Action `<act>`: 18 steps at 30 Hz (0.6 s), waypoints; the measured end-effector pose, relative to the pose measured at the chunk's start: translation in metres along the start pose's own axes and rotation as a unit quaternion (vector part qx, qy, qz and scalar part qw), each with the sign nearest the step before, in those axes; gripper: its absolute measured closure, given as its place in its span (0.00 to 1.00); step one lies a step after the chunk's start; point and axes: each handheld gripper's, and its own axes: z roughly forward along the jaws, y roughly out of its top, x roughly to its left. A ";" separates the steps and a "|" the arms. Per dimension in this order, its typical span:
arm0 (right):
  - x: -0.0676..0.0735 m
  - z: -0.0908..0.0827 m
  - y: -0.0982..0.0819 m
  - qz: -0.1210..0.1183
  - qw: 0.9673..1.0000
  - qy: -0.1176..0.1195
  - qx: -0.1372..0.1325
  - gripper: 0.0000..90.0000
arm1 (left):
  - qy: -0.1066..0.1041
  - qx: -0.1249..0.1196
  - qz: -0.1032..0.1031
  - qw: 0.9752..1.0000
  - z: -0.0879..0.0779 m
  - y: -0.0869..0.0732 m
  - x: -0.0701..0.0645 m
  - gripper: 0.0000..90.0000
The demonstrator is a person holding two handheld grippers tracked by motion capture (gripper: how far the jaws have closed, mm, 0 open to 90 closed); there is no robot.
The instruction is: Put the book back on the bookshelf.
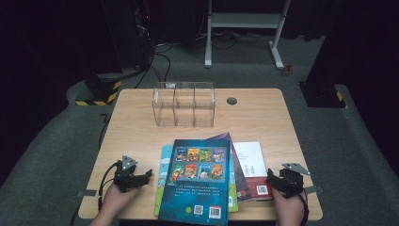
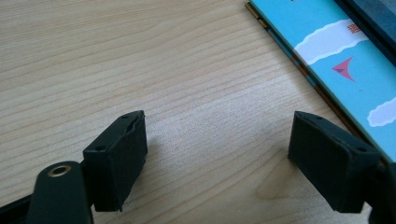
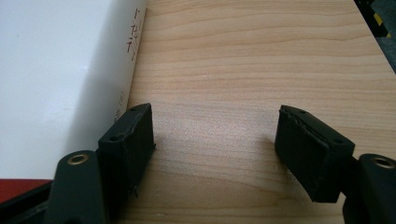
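A fanned stack of books lies at the table's front middle. On top is a dark blue book [image 1: 197,181]; beneath it are a light blue book [image 1: 163,175], a purple one [image 1: 236,162] and a white and red book [image 1: 252,168]. My left gripper [image 1: 148,174] rests on the wood just left of the stack, open, with bare table between its jaws [image 2: 217,154]; the light blue book [image 2: 336,51] lies to its right. My right gripper [image 1: 269,176] sits at the stack's right edge, open [image 3: 215,149] over bare wood, its left jaw beside the white book [image 3: 60,79].
A clear plastic organizer [image 1: 183,110] with three compartments stands upright at the back middle of the wooden table [image 1: 136,136]. A round cable hole [image 1: 231,100] is to its right. Beyond the table stand a white frame [image 1: 244,21] and dark equipment with cables.
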 end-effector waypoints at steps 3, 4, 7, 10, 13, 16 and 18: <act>0.000 0.000 0.000 0.000 1.000 0.000 0.000 0.31 | 0.001 -0.001 0.001 1.000 0.000 0.000 0.000 0.22; 0.000 0.000 0.000 0.000 1.000 0.000 0.000 0.31 | 0.000 0.000 0.000 1.000 0.000 0.000 0.000 0.22; 0.000 0.000 0.000 0.000 1.000 0.000 0.000 0.31 | 0.000 -0.001 0.001 1.000 0.000 0.000 0.000 0.22; 0.000 0.000 0.000 0.000 1.000 0.000 0.000 0.31 | 0.000 -0.001 0.002 1.000 0.000 0.000 0.000 0.22; 0.000 0.000 0.000 0.000 1.000 0.000 0.000 0.31 | 0.000 -0.001 0.002 1.000 0.000 0.000 0.000 0.22; 0.000 0.000 0.000 0.000 1.000 0.000 0.000 0.31 | 0.000 -0.001 0.002 1.000 0.000 0.000 0.000 0.22; 0.000 0.000 0.000 0.000 1.000 0.000 0.000 0.31 | -0.002 0.002 0.002 1.000 0.000 0.000 0.000 0.22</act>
